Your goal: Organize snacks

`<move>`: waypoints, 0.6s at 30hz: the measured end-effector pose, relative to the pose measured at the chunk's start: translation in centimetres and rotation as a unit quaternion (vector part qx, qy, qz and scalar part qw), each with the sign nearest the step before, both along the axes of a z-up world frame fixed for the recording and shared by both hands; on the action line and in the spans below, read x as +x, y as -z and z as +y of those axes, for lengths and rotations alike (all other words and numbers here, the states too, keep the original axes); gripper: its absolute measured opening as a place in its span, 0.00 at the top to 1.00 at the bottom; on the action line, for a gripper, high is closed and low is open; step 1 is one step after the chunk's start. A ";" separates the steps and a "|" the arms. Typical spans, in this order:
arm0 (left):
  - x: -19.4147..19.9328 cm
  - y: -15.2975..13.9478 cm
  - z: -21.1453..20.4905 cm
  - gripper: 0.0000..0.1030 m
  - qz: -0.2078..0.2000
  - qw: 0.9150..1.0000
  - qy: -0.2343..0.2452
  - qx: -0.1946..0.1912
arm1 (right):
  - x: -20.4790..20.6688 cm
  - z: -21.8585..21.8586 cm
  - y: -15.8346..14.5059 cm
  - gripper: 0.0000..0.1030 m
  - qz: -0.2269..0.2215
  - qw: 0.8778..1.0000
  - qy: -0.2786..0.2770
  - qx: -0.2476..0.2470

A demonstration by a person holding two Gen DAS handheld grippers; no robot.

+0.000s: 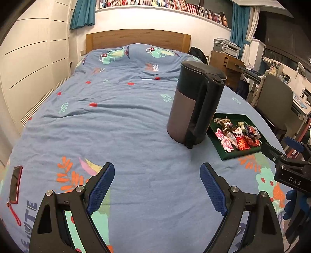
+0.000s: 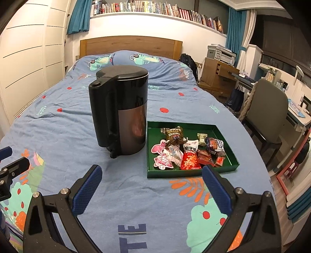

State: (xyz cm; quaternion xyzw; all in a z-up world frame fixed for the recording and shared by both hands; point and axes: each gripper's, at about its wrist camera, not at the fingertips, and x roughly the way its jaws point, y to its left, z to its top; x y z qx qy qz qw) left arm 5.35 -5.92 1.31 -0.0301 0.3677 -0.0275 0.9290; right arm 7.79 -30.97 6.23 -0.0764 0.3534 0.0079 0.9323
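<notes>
Bedroom, artificial light

Wooden headboard [image 2: 130, 45]; bookshelf [image 2: 155, 8] above; white wardrobe [image 1: 29, 64] left; teal curtains [image 2: 233, 29]; desk chair [image 2: 270, 109] right.

Left gripper [image 1: 157, 183] and right gripper [image 2: 151, 184] are both held low and level, side by side, jaws spread wide with nothing between the blue pads [image 1: 101, 186], the right unit's black body also visible at the left view's edge.

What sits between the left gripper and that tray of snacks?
Nothing sits squarely between them. The kettle stands just left of the green tray, close to the path, and the right gripper faces the tray over bare bedspread. The left gripper is open and empty.
</notes>
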 end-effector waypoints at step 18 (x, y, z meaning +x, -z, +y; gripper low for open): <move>-0.1 0.3 -0.2 0.16 0.004 1.000 0.006 0.002 | 0.4 -0.3 0.1 0.00 0.005 1.000 0.000 -0.009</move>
